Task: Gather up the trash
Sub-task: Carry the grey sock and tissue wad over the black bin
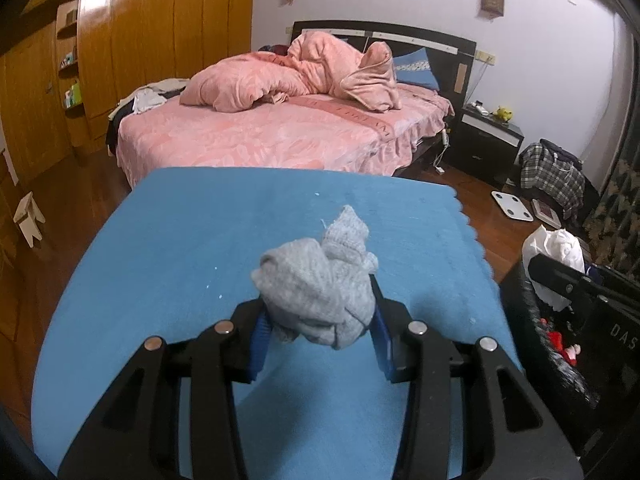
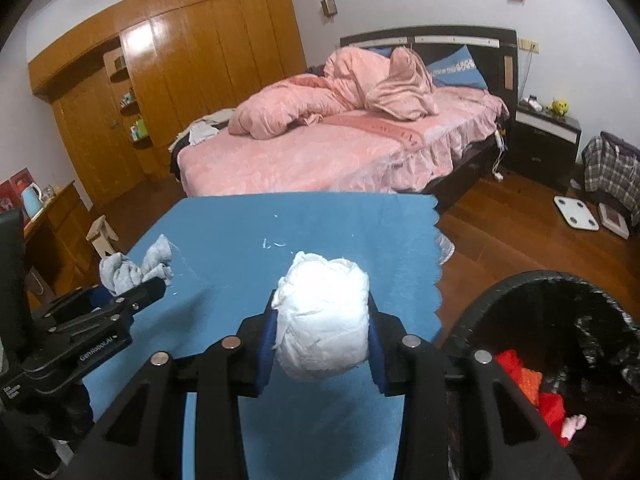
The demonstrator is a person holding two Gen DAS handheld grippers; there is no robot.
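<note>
Left tool [image 1: 318, 330] pinches grey cloth [image 1: 316, 280]; right tool [image 2: 322, 340] pinches white wad [image 2: 324, 320].

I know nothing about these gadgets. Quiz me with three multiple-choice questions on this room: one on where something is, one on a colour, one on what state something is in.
1. Where is the trash bin?
A. on the bed
B. on the floor, right of the blue mat
C. on the nightstand

2. What colour is the bundle in the left gripper?
A. grey
B. red
C. green

3. What is the right gripper doing?
A. hanging open with nothing in it
B. shut on a white paper wad
C. resting inside the bin

Answers:
1 B: the bin's dark rim shows beside the right edge of the blue mat.
2 A: the cloth bundle between its fingers is grey.
3 B: the white paper wad sits pinched between its fingers, above the mat.
</note>
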